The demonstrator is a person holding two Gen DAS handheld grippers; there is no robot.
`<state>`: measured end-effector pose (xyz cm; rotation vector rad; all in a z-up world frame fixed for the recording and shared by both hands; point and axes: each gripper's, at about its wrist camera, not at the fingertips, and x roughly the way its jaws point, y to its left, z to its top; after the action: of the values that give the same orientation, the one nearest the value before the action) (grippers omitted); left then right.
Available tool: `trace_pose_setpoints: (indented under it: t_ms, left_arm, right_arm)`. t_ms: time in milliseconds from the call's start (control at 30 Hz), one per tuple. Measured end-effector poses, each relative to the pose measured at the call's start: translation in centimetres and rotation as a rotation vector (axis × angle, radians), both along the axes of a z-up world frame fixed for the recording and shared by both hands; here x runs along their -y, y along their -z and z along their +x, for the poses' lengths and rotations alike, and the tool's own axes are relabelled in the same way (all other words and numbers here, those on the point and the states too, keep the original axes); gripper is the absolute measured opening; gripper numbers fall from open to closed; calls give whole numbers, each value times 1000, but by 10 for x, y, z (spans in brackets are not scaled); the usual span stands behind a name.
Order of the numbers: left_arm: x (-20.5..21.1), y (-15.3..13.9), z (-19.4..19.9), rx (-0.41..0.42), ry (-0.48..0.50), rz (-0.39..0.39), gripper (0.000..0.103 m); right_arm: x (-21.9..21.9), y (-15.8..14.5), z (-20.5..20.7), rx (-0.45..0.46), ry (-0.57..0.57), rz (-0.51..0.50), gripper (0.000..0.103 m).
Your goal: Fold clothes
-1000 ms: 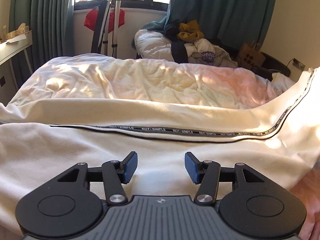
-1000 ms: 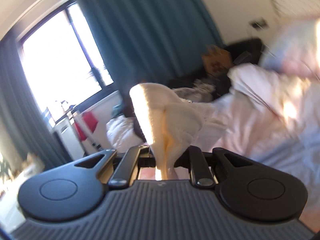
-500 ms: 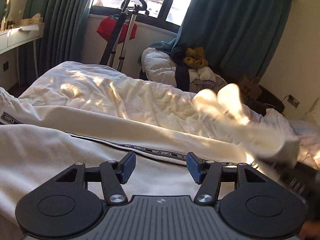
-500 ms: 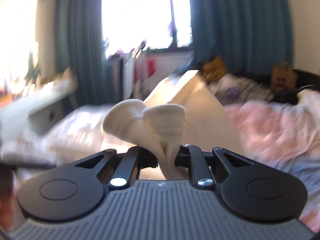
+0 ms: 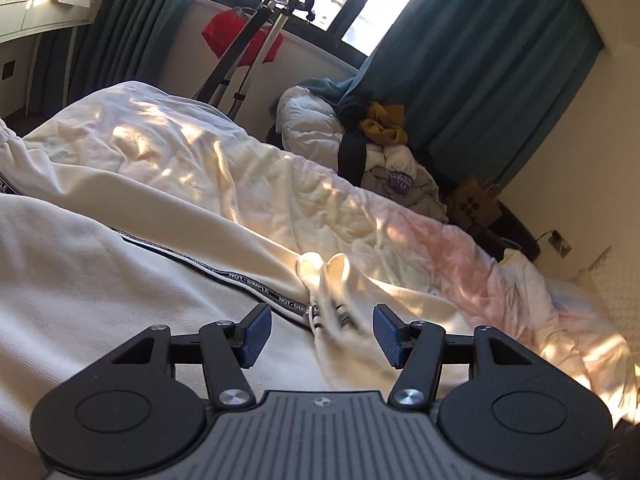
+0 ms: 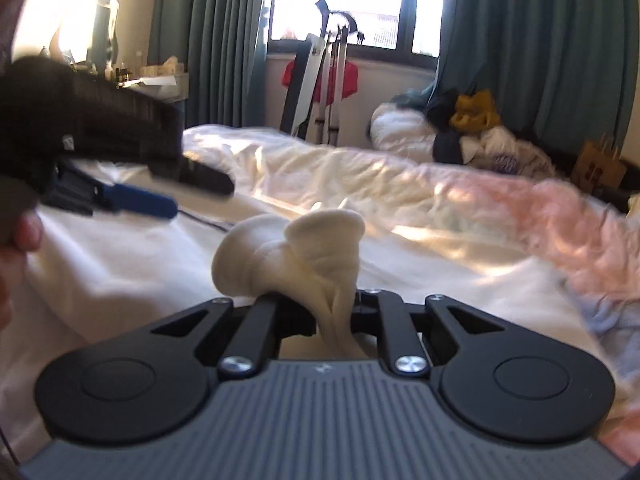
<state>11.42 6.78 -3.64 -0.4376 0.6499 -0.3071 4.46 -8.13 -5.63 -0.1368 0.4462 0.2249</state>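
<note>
Cream trousers with a black "NOT-SIMPLE" side stripe lie spread on the bed. My left gripper is open and hovers low over them; a bunched end of the fabric lies between its blue pads. My right gripper is shut on that bunched cream fabric, which bulges up above its fingers. In the right wrist view the left gripper shows blurred at the left, held in a hand.
The bed has a rumpled white and pink duvet. Behind it are a pile of bedding and clothes, a folded stand with a red bag, teal curtains and a desk at left.
My right gripper has carried the trouser end leftward over the garment and lowered it in front of my left gripper. My left gripper has tilted and stayed open.
</note>
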Motion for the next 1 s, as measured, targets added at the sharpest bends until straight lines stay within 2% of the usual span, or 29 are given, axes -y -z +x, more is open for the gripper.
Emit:
trace_pose_setpoints:
  t_ms: [233,300,367,533,633,700,800,833,1000]
  left_arm:
    - [-6,1,-2,-7,-35,-49,59]
    - [-5,-2,-5,14,-47,-35,59]
    - [-4,-4,-7,32,-64,-24,59]
    - [-6,-5,-5,-1,-58,-2,60]
    - [-3,-5,-7,7,-72,59,60]
    - [-4,-2,-8,-1,-86,69,60]
    - [-10,2,-12,-24,-108,30,60]
    - [-11,2,-14,-24,-108,21,60]
    - [-18,-8,-25,26,-163,48,61]
  right_arm:
    - [-4,4,5,62,-45,62,15]
    - [-5,5,6,80,-58,80,15]
    - [-8,13,10,56,-84,83,15]
    - [-18,39,24,-41,-159,78,15]
    - [-15,37,28,-74,-170,119,15]
    - [-12,32,27,-82,-164,147,16]
    - [-16,27,22,-73,-157,137,21]
    - [-16,25,20,-73,-158,140,25]
    - [-10,13,10,-102,-175,190,41]
